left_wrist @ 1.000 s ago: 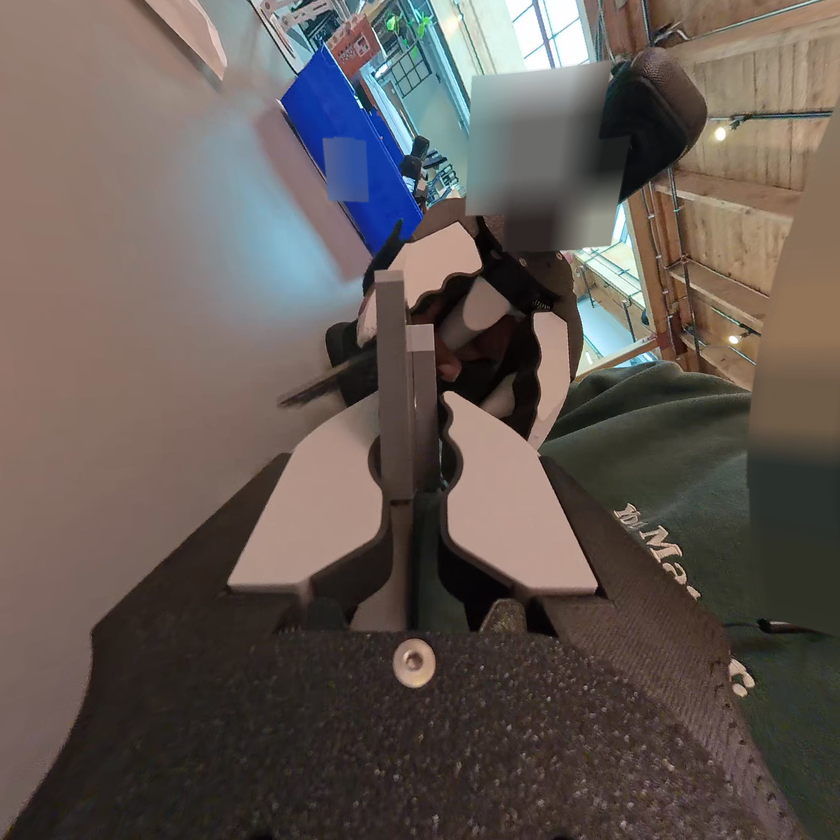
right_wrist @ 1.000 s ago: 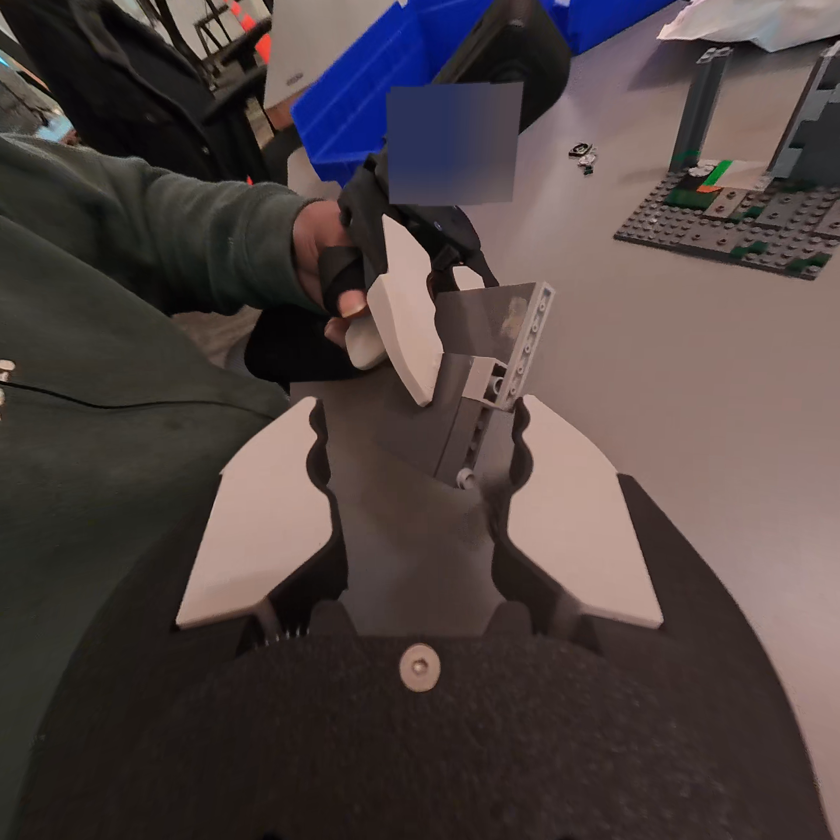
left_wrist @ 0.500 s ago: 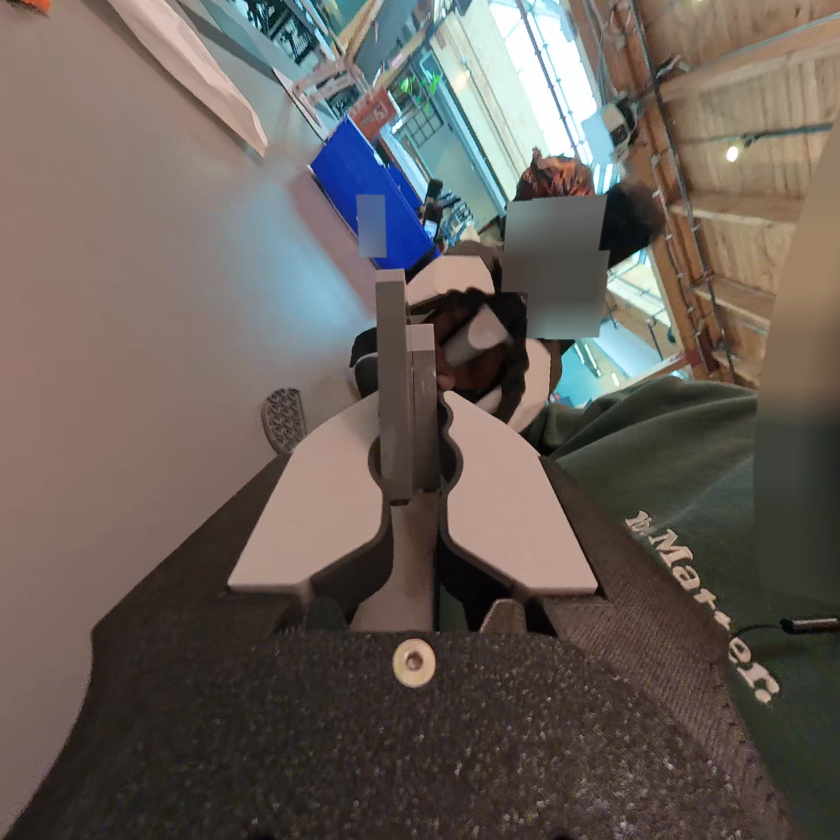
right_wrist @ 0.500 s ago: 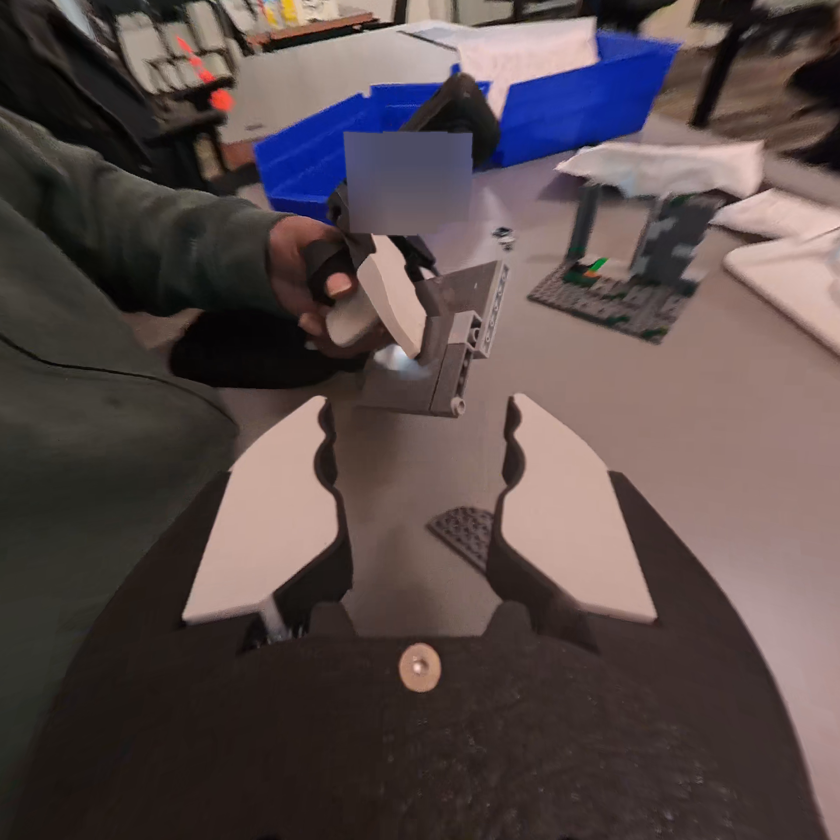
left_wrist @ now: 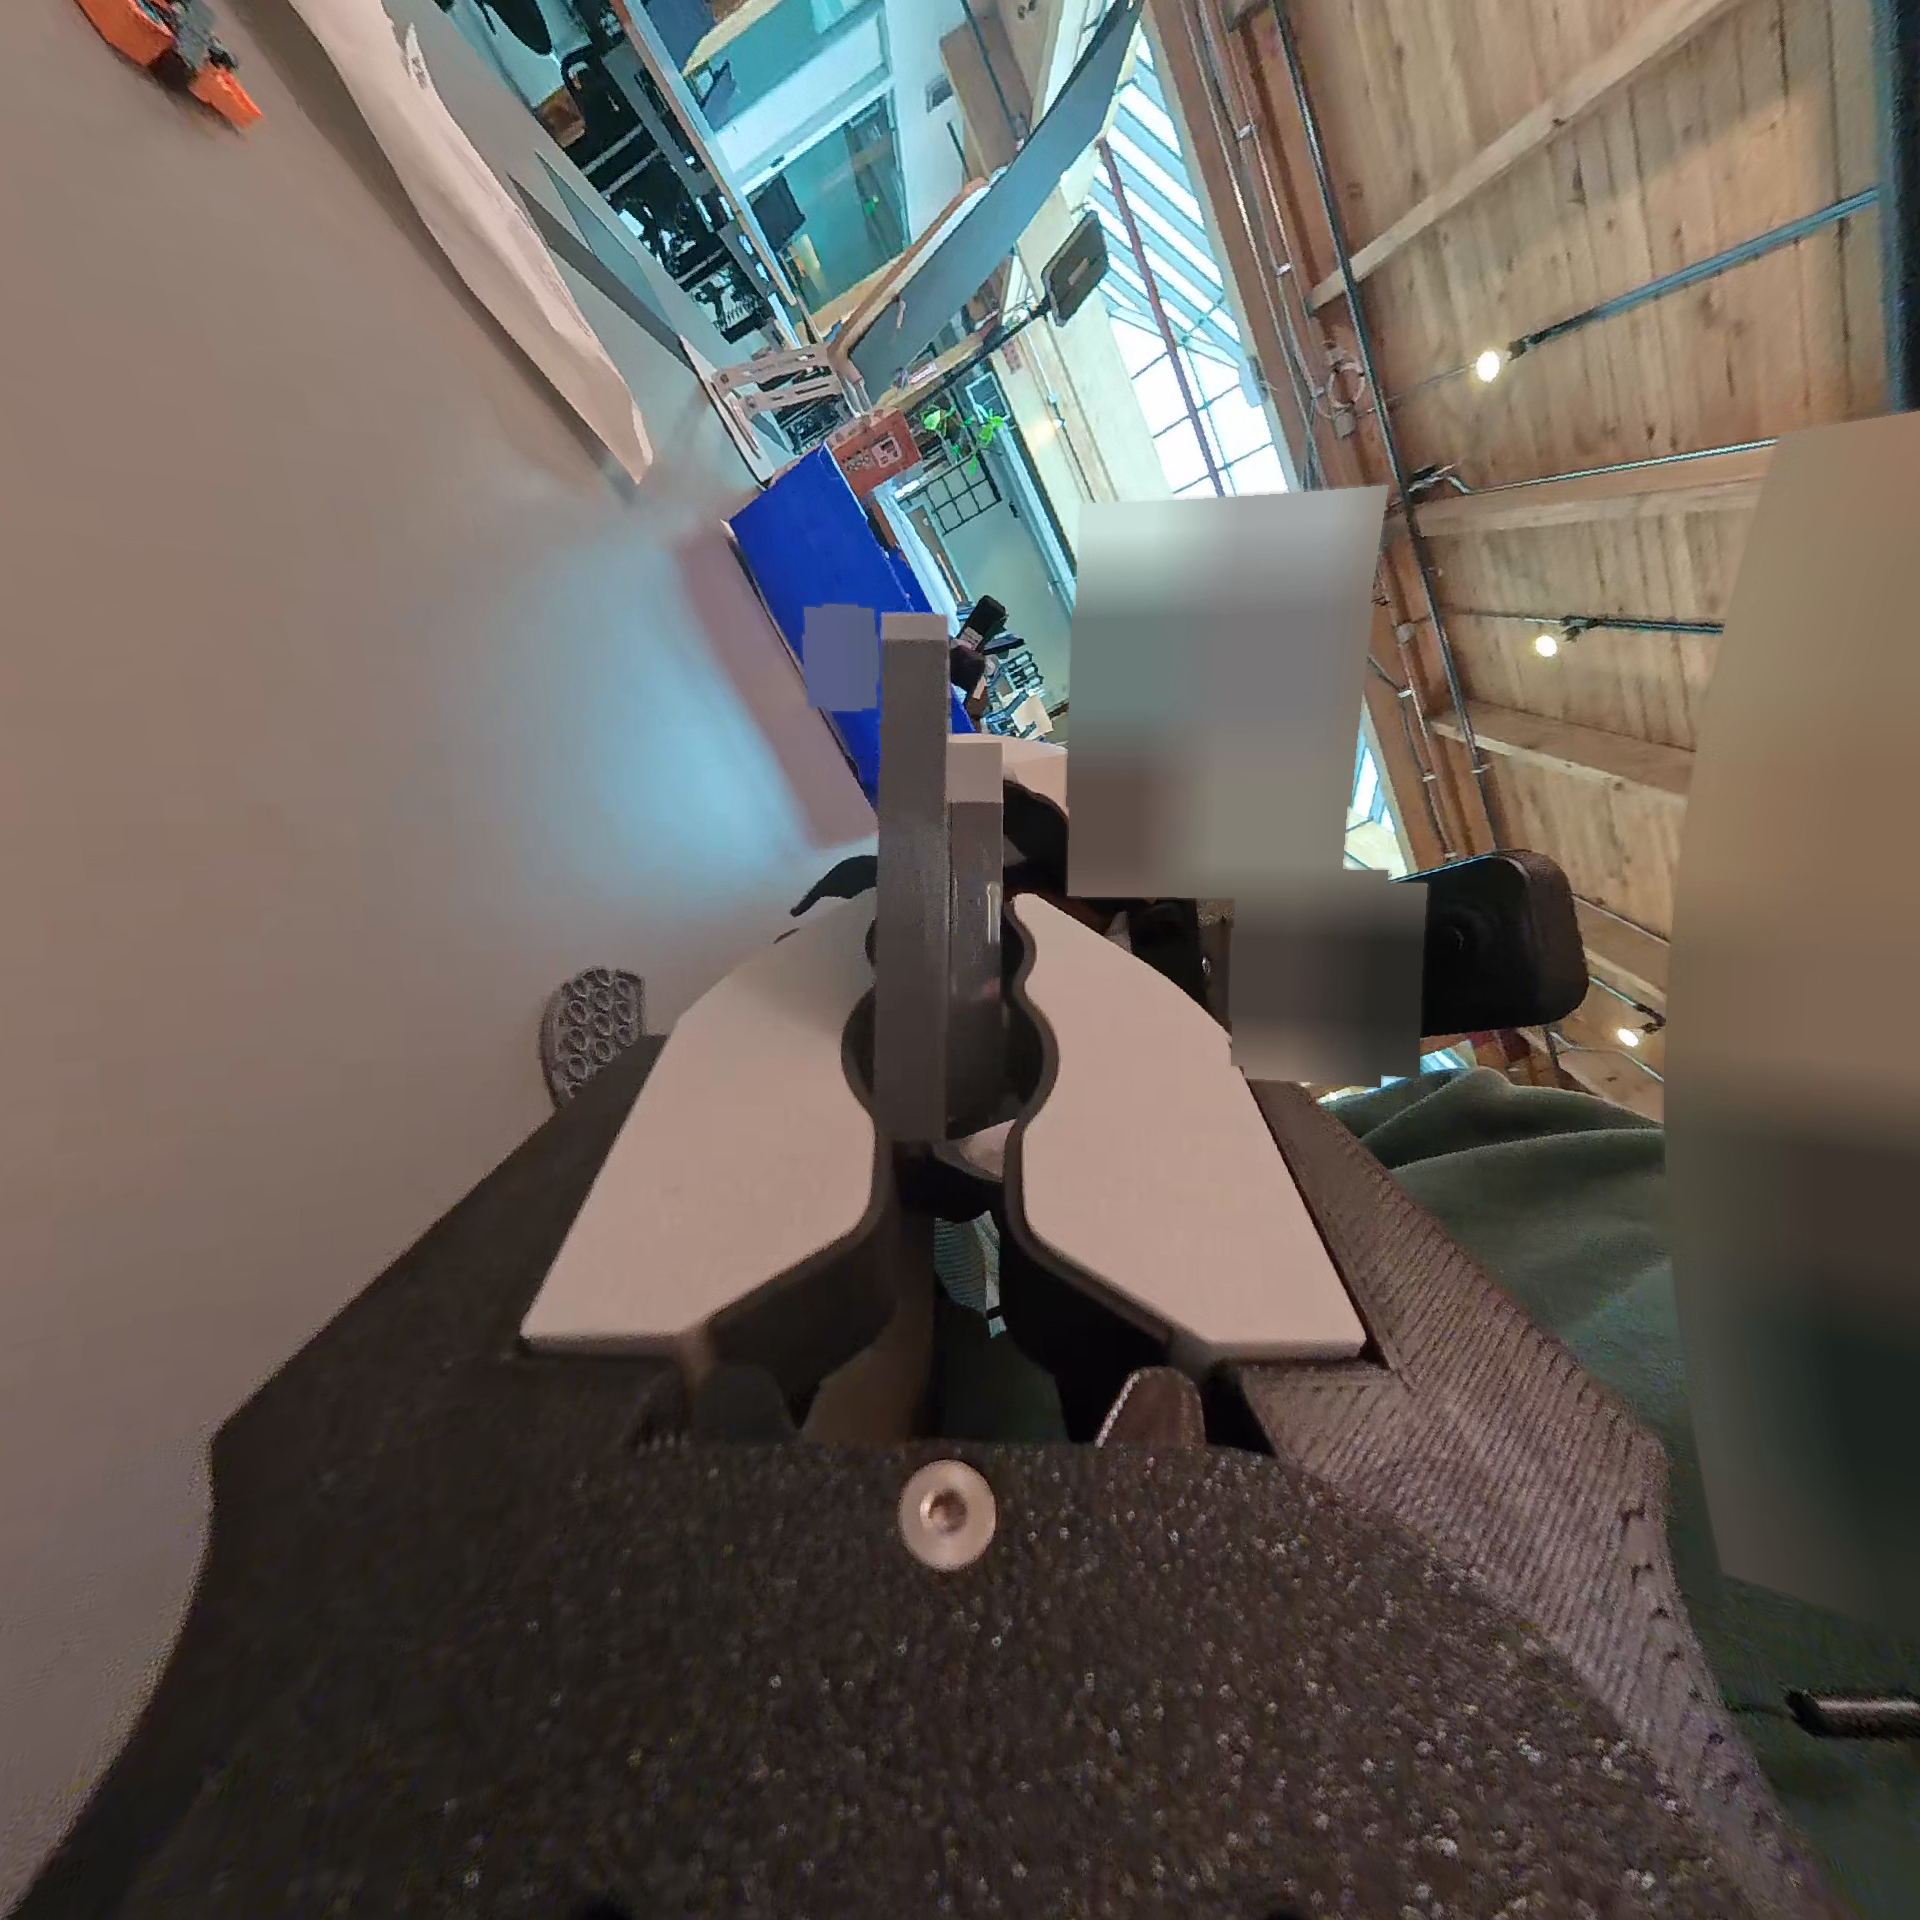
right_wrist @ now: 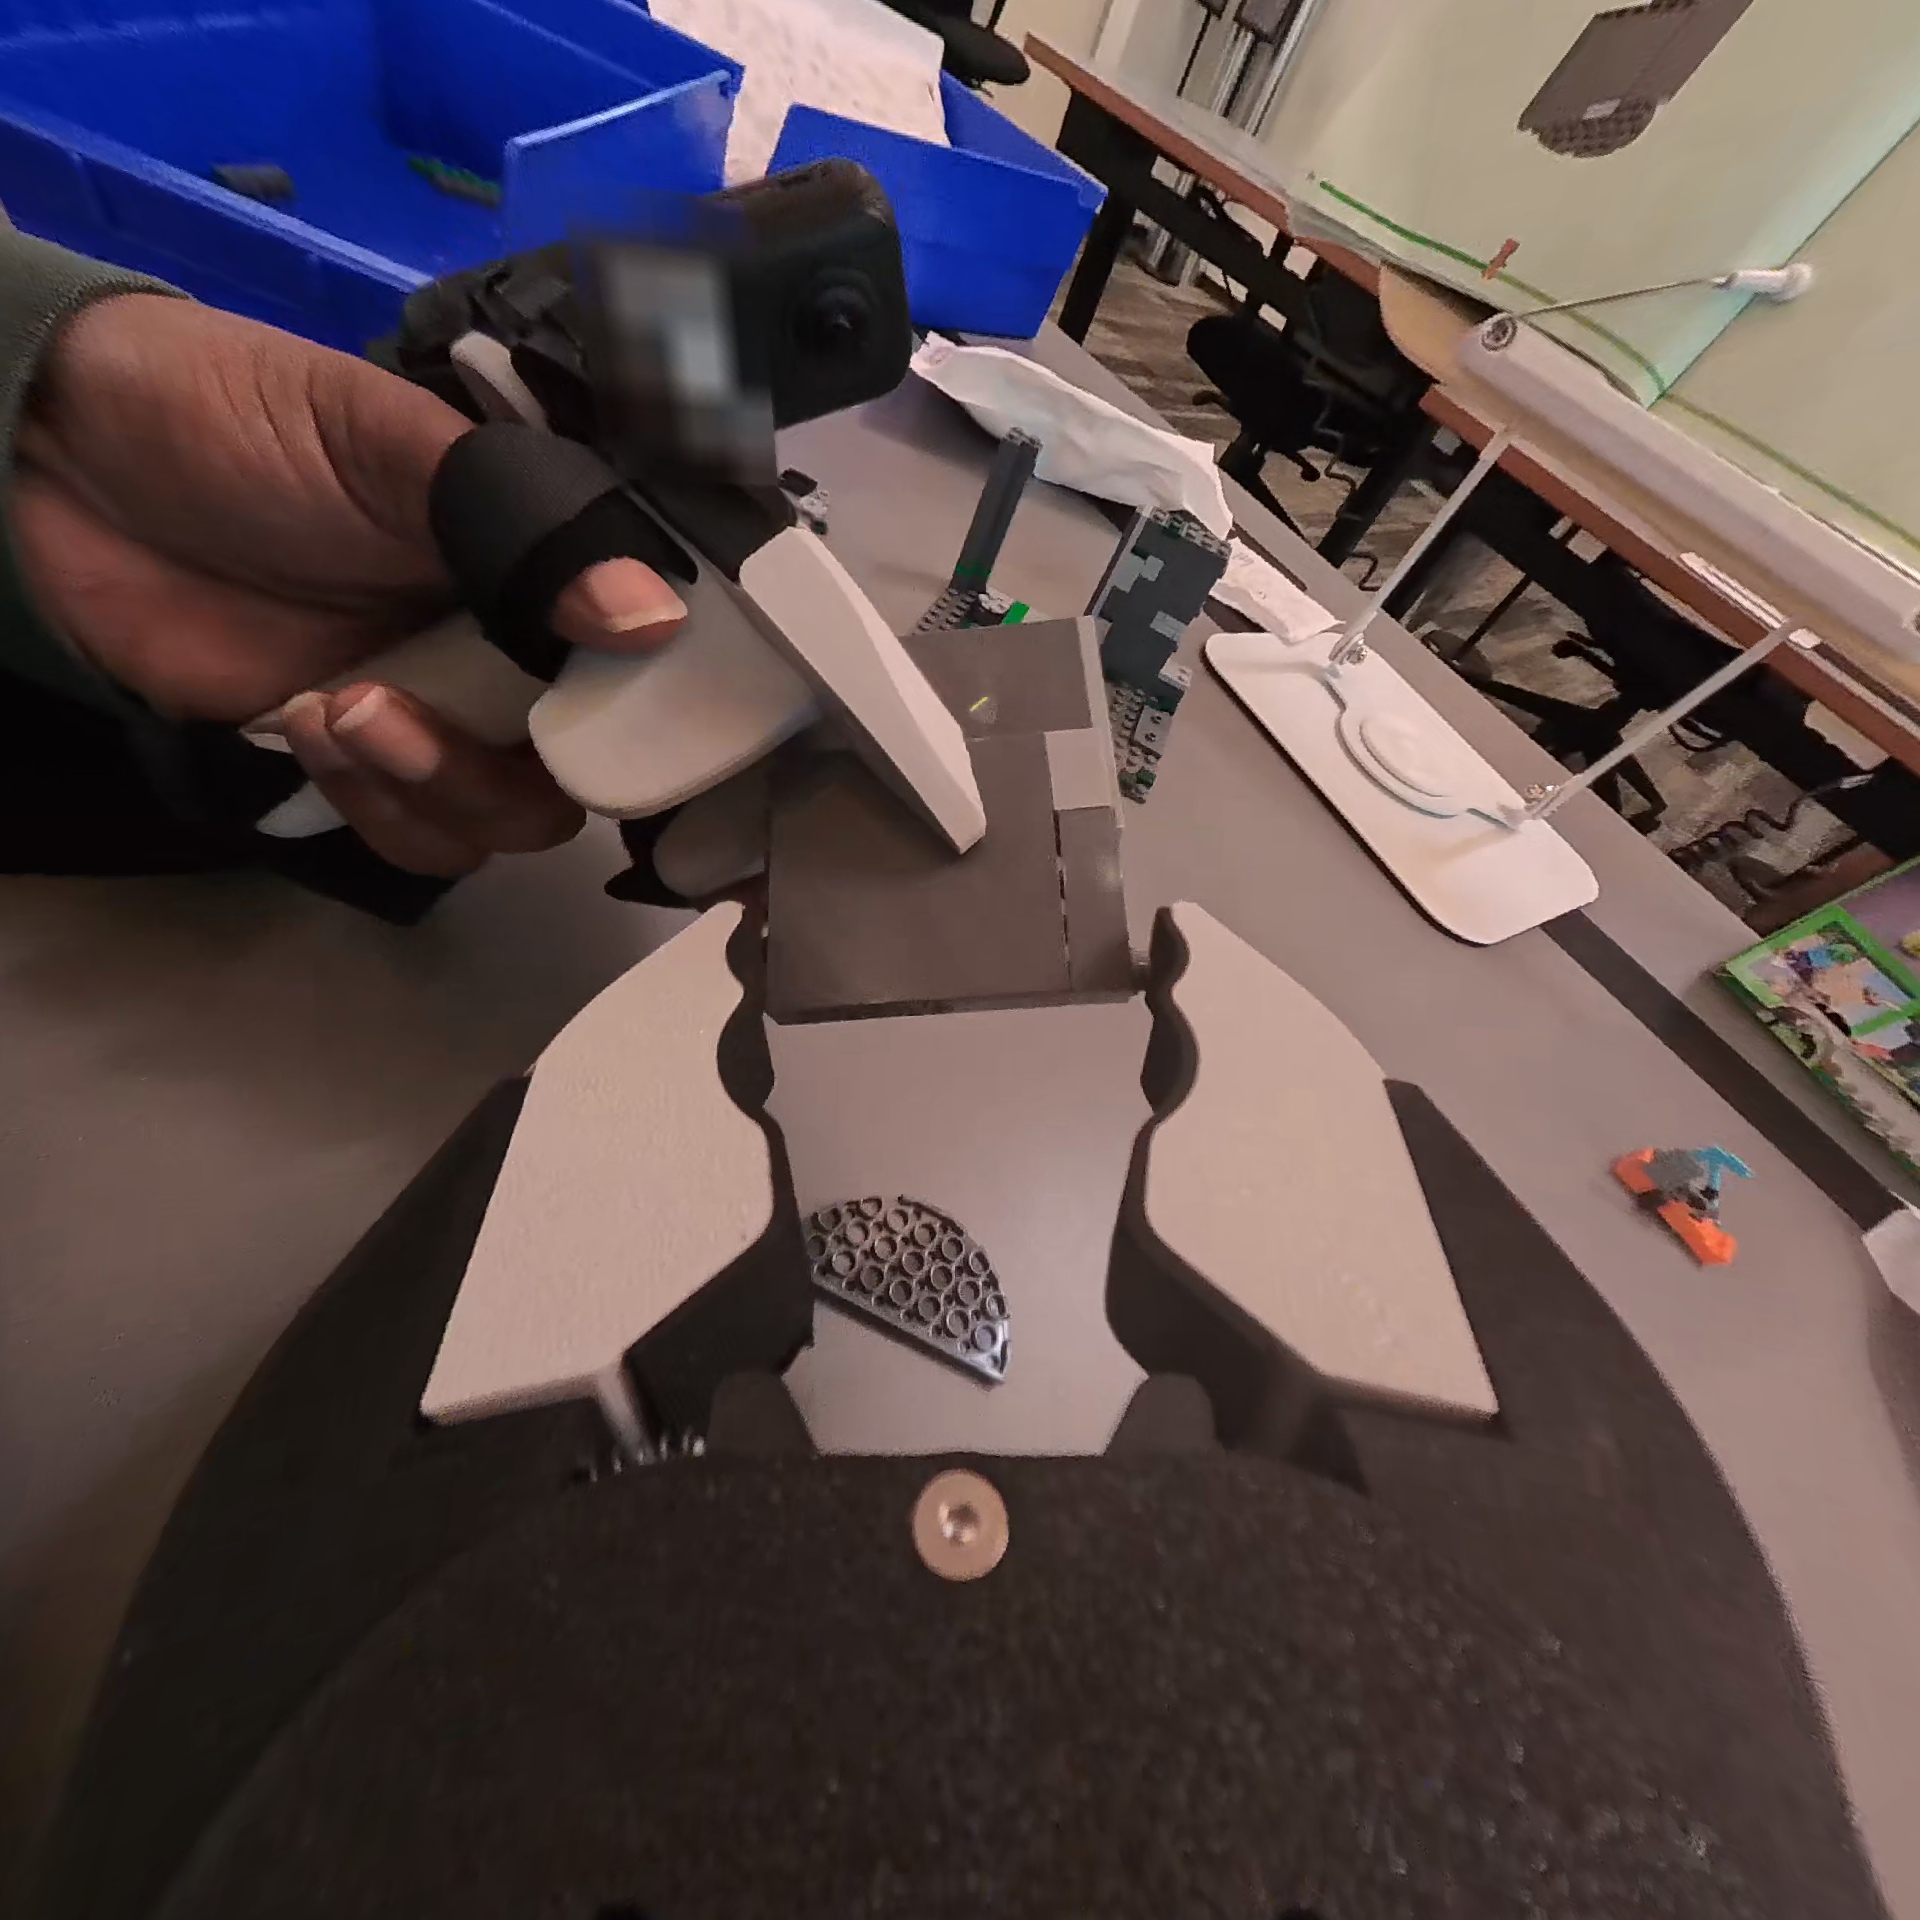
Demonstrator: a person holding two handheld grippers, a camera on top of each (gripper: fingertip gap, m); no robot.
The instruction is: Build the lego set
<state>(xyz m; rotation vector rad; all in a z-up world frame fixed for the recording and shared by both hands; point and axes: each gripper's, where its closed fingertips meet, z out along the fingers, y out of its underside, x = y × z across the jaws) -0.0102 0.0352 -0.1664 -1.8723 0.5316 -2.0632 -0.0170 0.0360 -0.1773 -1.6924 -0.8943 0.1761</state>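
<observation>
My left gripper (left_wrist: pixel 940 935) is shut on a grey lego panel assembly (left_wrist: pixel 914 831), seen edge-on and held in the air. In the right wrist view the same panel (right_wrist: pixel 935 904) shows its flat dark grey face, with the left gripper (right_wrist: pixel 873 821) clamped on it from the upper left. My right gripper (right_wrist: pixel 956 925) is open, its fingertips on either side of the panel's lower edge; I cannot tell if they touch it. A dark grey half-round plate (right_wrist: pixel 914 1288) lies on the table below, also in the left wrist view (left_wrist: pixel 594 1029).
A partly built set on a dark baseplate (right_wrist: pixel 1153 603) stands behind the panel. Blue bins (right_wrist: pixel 312 156) are at the back left, a white bag (right_wrist: pixel 1070 426) beyond. A white stand (right_wrist: pixel 1403 769), a small orange figure (right_wrist: pixel 1673 1205) and a green booklet (right_wrist: pixel 1839 997) lie to the right. Both grippers' tips are close together, under 4 cm apart. The dark grey half-round plate (right_wrist: pixel 914 1288) is about 11 cm from both grippers' fingertips.
The right gripper has come back in close, so its open fingertips now flank the panel's lower edge. The left gripper has turned the panel flat-face toward the right camera.
</observation>
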